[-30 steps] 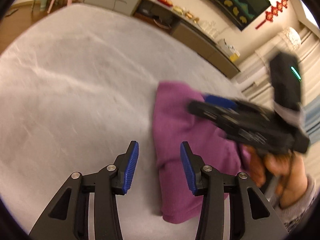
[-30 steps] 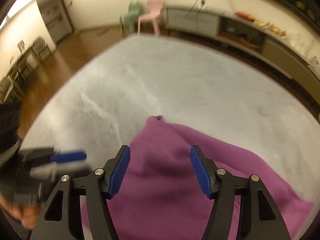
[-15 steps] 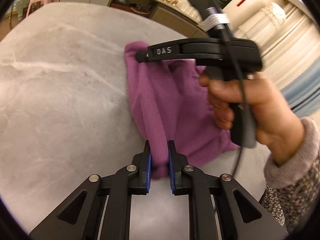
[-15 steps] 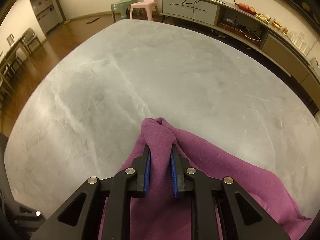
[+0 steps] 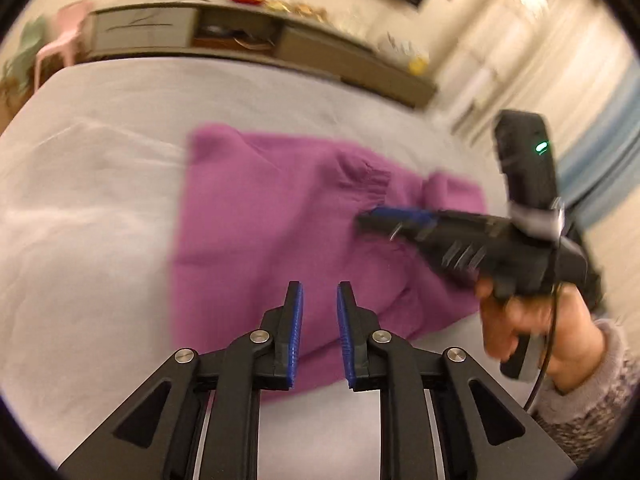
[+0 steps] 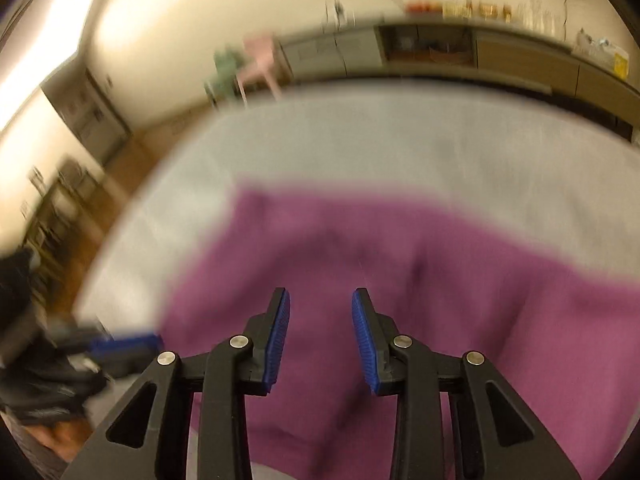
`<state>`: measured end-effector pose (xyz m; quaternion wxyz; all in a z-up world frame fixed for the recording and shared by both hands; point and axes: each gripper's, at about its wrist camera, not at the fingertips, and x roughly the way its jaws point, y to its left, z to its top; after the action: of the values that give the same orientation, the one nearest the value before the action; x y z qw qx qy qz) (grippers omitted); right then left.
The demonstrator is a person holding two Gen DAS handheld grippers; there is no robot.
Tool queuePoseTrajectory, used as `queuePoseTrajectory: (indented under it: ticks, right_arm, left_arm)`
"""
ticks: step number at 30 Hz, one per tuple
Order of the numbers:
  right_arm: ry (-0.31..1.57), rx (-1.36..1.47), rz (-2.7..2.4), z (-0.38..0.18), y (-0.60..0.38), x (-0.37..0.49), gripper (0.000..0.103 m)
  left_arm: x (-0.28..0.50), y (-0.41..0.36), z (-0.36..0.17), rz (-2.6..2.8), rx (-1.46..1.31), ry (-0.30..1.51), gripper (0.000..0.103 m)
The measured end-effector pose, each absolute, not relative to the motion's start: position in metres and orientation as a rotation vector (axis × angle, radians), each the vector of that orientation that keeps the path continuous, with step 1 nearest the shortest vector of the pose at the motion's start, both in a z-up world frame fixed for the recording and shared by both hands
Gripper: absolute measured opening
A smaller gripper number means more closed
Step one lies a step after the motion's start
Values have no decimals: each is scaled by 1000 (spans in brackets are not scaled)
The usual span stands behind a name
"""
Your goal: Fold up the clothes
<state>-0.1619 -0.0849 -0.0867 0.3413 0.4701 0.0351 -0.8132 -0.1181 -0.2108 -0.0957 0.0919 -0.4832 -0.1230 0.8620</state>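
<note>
A purple knitted garment lies spread on the grey table, its ribbed cuff near the middle. My left gripper hovers over the garment's near edge. Its jaws are opening, a small gap shows, and no cloth is pinched between the blue pads. In the left wrist view my right gripper reaches over the garment from the right, held by a hand. In its own blurred view the right gripper is above the purple garment, its jaws also opening with nothing gripped. The left gripper shows at the lower left.
A long low sideboard with small items on top runs along the far wall. A pink chair and a green one stand beyond the table's far left corner. Bare grey table stretches beyond and left of the garment.
Half a second ago each gripper was shut on a pinched fold of the purple cloth. Both have let go and drawn back, and the garment now lies flatter and wider.
</note>
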Motion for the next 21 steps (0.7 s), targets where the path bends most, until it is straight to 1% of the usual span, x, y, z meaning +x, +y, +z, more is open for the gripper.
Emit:
queuePoseTrajectory:
  ticks: [2, 4, 6, 7, 8, 9, 10, 13, 14, 17, 20, 21]
  right_arm:
    - [127, 1200, -2114, -98, -80, -159, 34]
    - [92, 1234, -2114, -86, -65, -161, 34]
    - [33, 1173, -2148, -58, -31, -156, 35]
    - [39, 1157, -2198, -50, -11, -152, 40]
    - [44, 1141, -2249, -41, 8, -147, 53]
    - [50, 1124, -2299, -33, 28, -143, 60]
    - [50, 1116, -2343, -26, 47, -138, 69]
    - [39, 1223, -2421, -44, 101, -139, 70]
    - [34, 1267, -2428, -53, 115, -139, 70]
    - [-25, 1373, -2405, -83, 144, -138, 70]
    - [-102, 1390, -2365, -93, 156, -133, 70]
    - [-116, 1392, -2357, -96, 156, -134, 69]
  left_arm:
    - [-127, -202, -105, 2570, -1498, -335, 18]
    - [-126, -201, -94, 2551, -1491, -392, 19]
    - [-120, -198, -79, 2542, -1413, -457, 20]
    - [-119, -195, -72, 2539, -1375, -470, 22]
    - [-118, -190, -64, 2534, -1340, -477, 24]
    - [-120, -184, -61, 2524, -1320, -477, 27]
    - [-126, -174, -63, 2508, -1325, -466, 29]
    - [-141, -148, -90, 2479, -1471, -373, 30]
    - [-145, -141, -101, 2493, -1510, -342, 33]
    - [-142, -121, -102, 2540, -1556, -252, 37]
    - [-140, -105, -101, 2559, -1590, -153, 37]
    - [-140, -105, -97, 2570, -1605, -155, 38]
